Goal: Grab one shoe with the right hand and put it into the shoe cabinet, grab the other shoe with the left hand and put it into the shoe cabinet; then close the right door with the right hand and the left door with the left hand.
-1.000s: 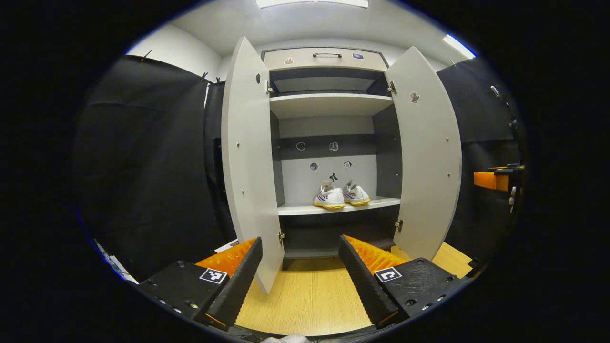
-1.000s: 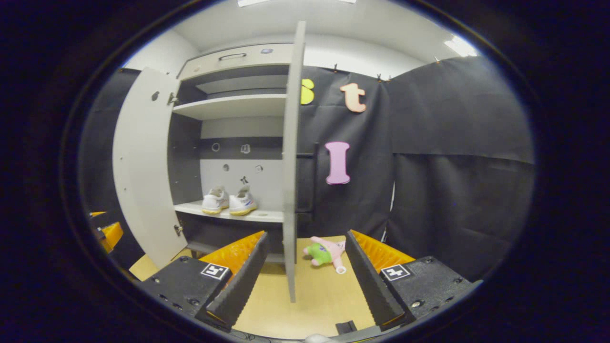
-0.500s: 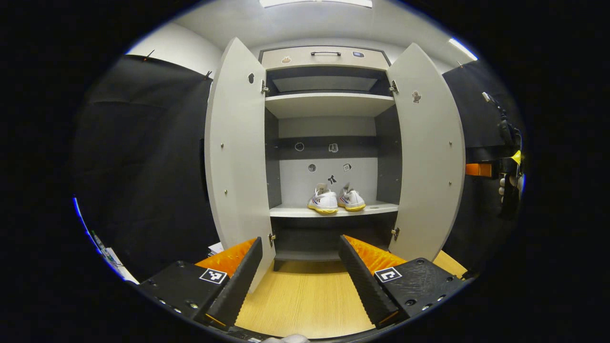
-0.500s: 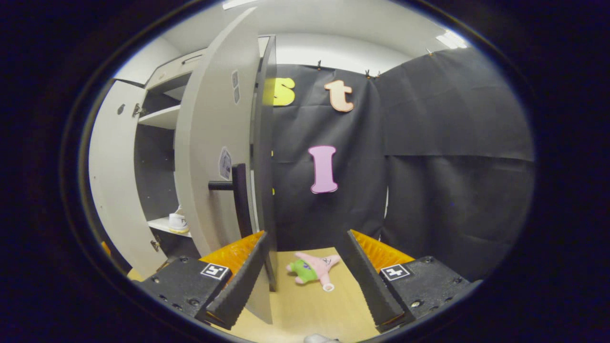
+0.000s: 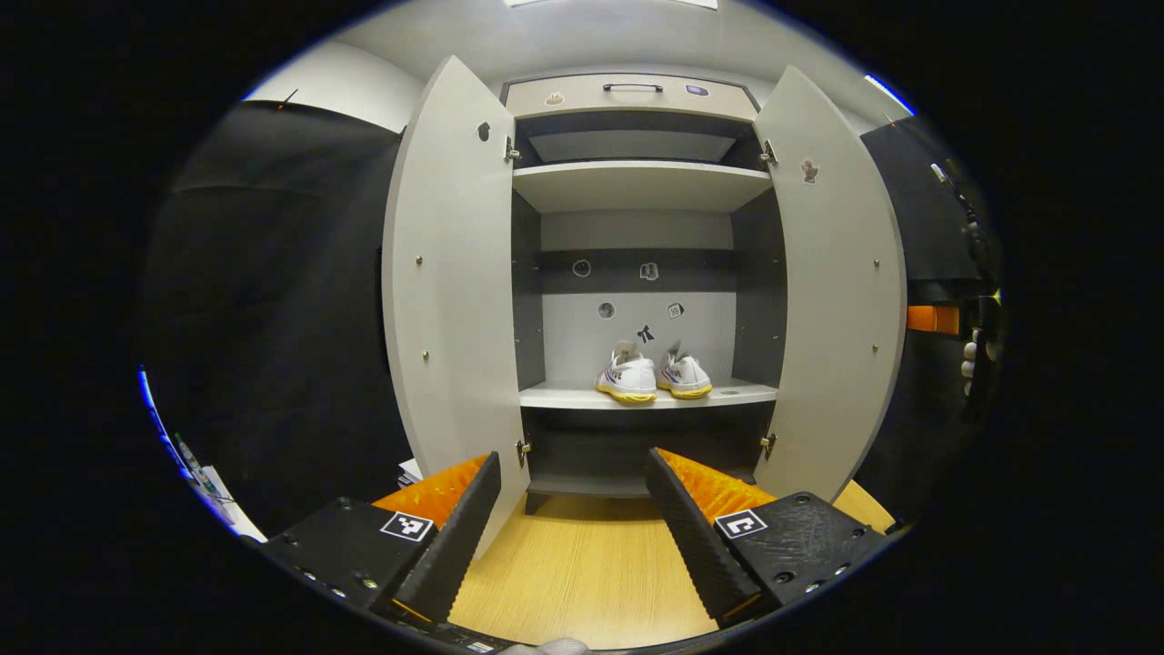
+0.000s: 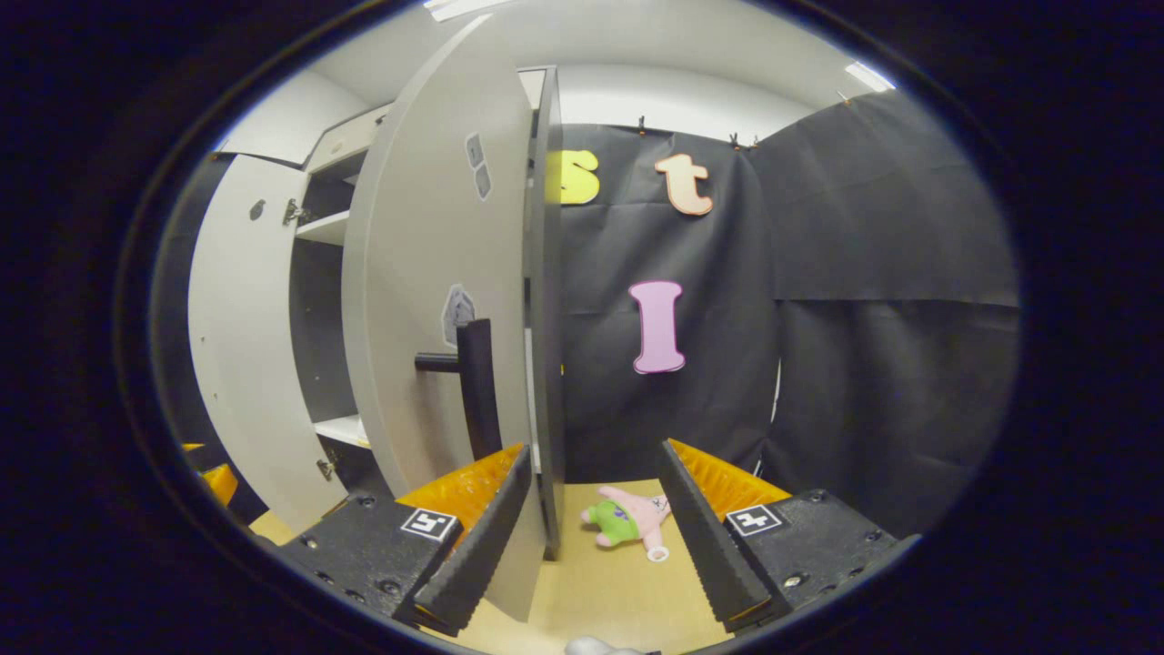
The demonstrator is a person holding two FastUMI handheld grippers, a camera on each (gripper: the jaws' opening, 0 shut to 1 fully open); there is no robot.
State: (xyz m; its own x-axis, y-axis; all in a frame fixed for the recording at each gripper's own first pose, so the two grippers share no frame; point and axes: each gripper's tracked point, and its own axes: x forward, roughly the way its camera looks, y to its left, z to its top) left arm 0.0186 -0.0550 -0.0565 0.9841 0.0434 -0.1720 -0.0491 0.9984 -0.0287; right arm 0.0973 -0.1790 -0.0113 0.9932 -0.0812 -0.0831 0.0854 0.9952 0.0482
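Facing the shoe cabinet (image 5: 637, 91), you hold your left claw (image 5: 573, 518) open with both shoes (image 5: 653, 377) straight ahead on the lower shelf (image 5: 564, 398), while your right claw (image 6: 593, 528) gapes empty, the right door (image 6: 427, 300) just beyond its left finger.

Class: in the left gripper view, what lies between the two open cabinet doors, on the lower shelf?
A pair of white shoes, side by side on the lower shelf, toes outward.
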